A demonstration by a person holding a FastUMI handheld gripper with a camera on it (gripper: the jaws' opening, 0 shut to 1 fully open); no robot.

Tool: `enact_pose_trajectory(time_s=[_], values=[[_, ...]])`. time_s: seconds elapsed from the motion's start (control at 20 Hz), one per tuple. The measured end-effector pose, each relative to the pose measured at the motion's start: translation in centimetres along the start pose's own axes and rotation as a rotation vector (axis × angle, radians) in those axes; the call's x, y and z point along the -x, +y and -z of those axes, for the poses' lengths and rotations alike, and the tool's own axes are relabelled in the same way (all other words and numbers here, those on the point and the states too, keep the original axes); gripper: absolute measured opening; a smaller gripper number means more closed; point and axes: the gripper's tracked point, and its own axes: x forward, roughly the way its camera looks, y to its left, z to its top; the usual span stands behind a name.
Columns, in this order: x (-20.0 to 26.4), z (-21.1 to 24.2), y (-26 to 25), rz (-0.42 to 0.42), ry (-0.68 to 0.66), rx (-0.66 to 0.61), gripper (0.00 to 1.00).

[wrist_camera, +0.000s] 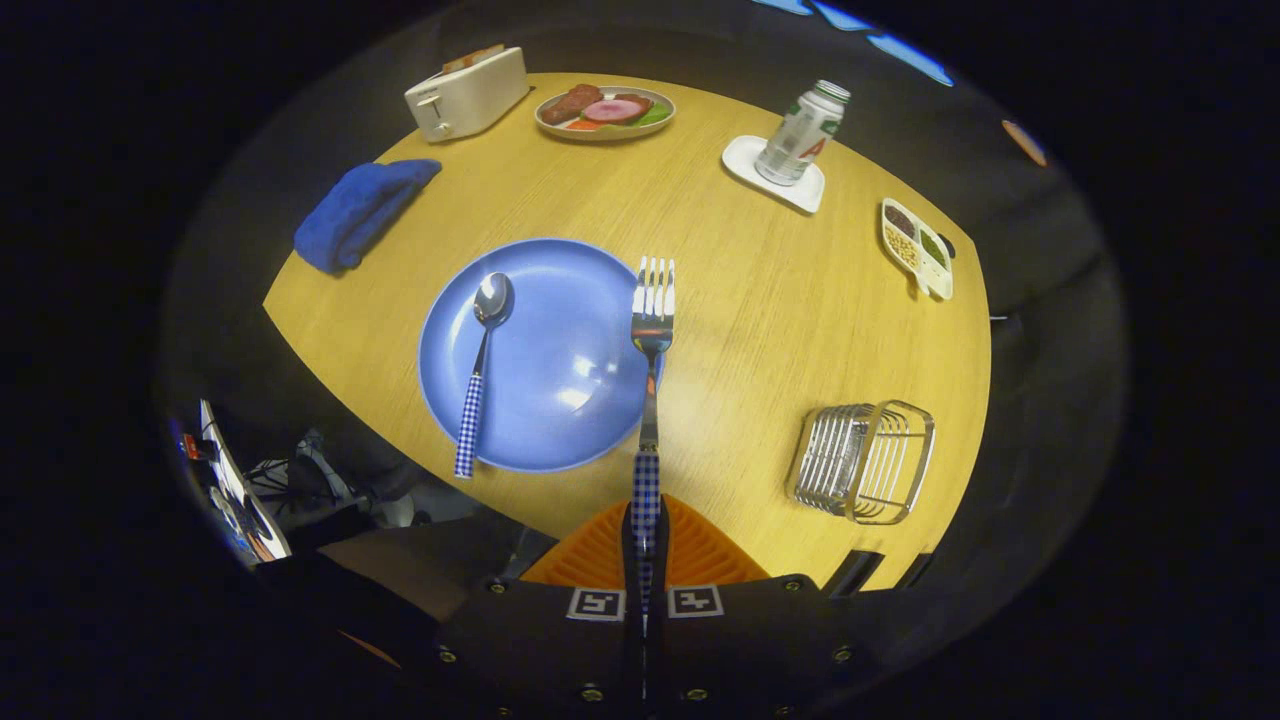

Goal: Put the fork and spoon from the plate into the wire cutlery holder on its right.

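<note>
Fork: I have the fork (pixel 652 330) clamped by its checked handle; both fingers of my claw (pixel 645 545) press on it from the two sides. Its long axis runs straight ahead from me, tines toward 12 o'clock, and it appears lifted above the right rim of the plate, not resting on it.
Spoon: the spoon (pixel 480 365) lies on the left part of the blue plate (pixel 560 400), bowl toward 12 o'clock, handle end hanging over the near rim.
Holder: the wire cutlery holder (pixel 865 460) stands on the table (pixel 760 300), well apart from the plate, at about 3 o'clock from my fingertips, and nothing shows inside it.
Key relation: in my judgement the fork must travel toward 3 o'clock and turn from lying flat to more upright, so that one end can go down into the open top.
Claw pose: I am above the near table edge, looking down and forward, almost level.
Around: a blue cloth (pixel 360 210), toaster (pixel 465 92), food plate (pixel 605 110) and bottle (pixel 803 132) stand beyond, far from my path.
</note>
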Motion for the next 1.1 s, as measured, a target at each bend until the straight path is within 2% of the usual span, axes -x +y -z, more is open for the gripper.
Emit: enact_pose_trajectory(time_s=[0.05, 0.1, 0.15, 0.25, 0.75, 1.1], values=[[-0.5, -0.1, -0.8, -0.025, -0.066, -0.022, 0.01], [-0.3, 0.8, -2.4, -0.011, -0.114, -0.038, 0.01], [0.8, 1.6, -3.6, 0.038, -0.081, -0.045, 0.01], [1.9, 2.8, -5.2, 0.080, -0.048, -0.070, 0.01], [5.6, 7.5, -12.2, 0.185, 0.062, -0.123, 0.01], [6.7, 8.9, -15.8, 0.260, 0.200, -0.049, 0.01]])
